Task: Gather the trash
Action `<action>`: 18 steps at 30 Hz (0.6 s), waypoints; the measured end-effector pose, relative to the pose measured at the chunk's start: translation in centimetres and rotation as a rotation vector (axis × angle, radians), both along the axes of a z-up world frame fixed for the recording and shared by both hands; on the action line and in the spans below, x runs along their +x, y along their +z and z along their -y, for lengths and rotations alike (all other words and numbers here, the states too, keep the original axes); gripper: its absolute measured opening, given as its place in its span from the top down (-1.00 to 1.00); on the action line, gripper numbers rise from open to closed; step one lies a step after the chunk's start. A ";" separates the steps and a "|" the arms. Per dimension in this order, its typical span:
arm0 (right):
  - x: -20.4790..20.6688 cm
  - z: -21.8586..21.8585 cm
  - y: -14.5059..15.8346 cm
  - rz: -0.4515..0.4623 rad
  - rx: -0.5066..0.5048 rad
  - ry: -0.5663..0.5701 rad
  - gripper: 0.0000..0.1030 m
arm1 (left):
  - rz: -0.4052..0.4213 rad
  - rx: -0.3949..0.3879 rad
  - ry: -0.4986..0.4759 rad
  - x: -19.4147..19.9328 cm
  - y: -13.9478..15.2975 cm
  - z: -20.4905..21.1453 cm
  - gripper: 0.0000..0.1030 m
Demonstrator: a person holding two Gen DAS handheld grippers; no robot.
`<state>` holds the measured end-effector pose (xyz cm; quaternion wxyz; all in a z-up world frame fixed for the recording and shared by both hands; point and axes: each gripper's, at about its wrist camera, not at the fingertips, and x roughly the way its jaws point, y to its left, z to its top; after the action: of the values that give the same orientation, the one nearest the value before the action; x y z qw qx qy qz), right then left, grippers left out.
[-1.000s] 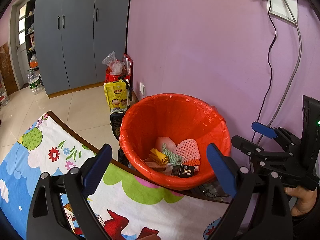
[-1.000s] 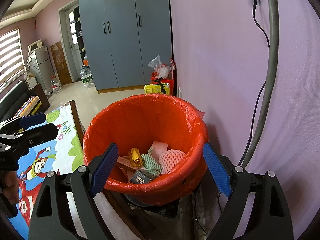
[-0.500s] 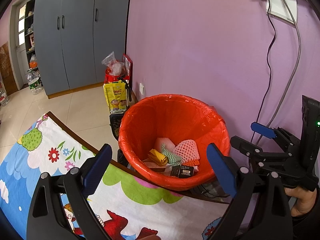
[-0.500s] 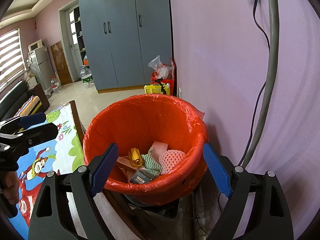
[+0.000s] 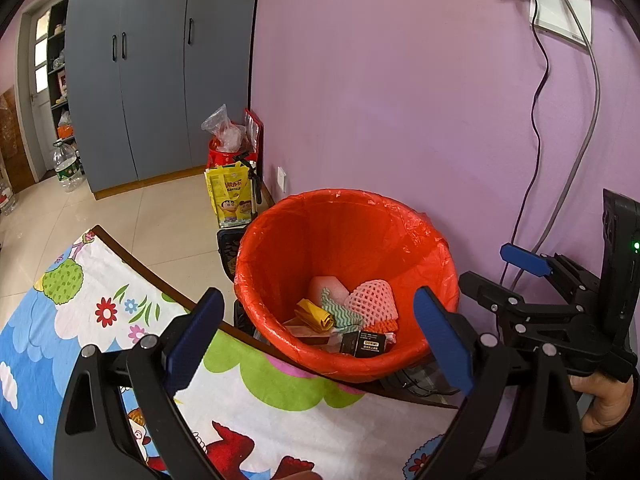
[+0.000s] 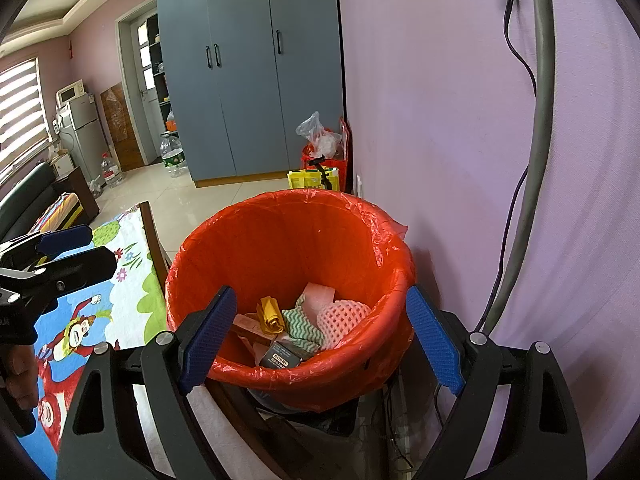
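A bin lined with a red bag [image 5: 400,232] [image 6: 280,240] stands against the purple wall. Inside lie a yellow wrapper [image 5: 316,314] [image 6: 271,315], a green zigzag cloth [image 5: 340,312] [image 6: 300,324], a pink foam net [image 5: 372,300] [image 6: 342,320] and a small black box [image 5: 364,343] [image 6: 282,356]. My left gripper [image 5: 320,340] hovers open over the table edge in front of the bin, nothing between its blue pads. My right gripper [image 6: 322,338] is open above the bin's near rim, holding nothing. Each gripper also shows from the side in the other's view.
A table with a cartoon-print cloth [image 5: 100,320] [image 6: 120,292] lies left of the bin. Cables [image 5: 536,160] [image 6: 536,140] hang down the wall on the right. A yellow bag [image 5: 230,196] and a red bag [image 5: 224,152] sit by the grey wardrobe [image 5: 160,72].
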<state>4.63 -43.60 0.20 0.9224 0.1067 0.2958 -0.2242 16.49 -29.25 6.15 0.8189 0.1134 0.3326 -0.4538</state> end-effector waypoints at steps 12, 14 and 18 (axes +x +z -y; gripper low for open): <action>0.0 0.1 0.1 0.001 0.000 -0.003 -0.58 | 0.001 0.000 -0.004 0.0 0.0 0.0 -0.80; 0.0 0.1 0.1 0.001 0.000 -0.002 -0.58 | 0.001 -0.001 -0.004 0.0 -0.1 0.0 -0.80; 0.0 0.1 0.1 0.001 0.000 -0.002 -0.58 | 0.003 -0.002 -0.013 -0.1 -0.2 0.1 -0.80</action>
<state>4.64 -43.66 0.28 0.9223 0.1072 0.2953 -0.2252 16.38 -29.32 5.99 0.8165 0.1154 0.3304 -0.4592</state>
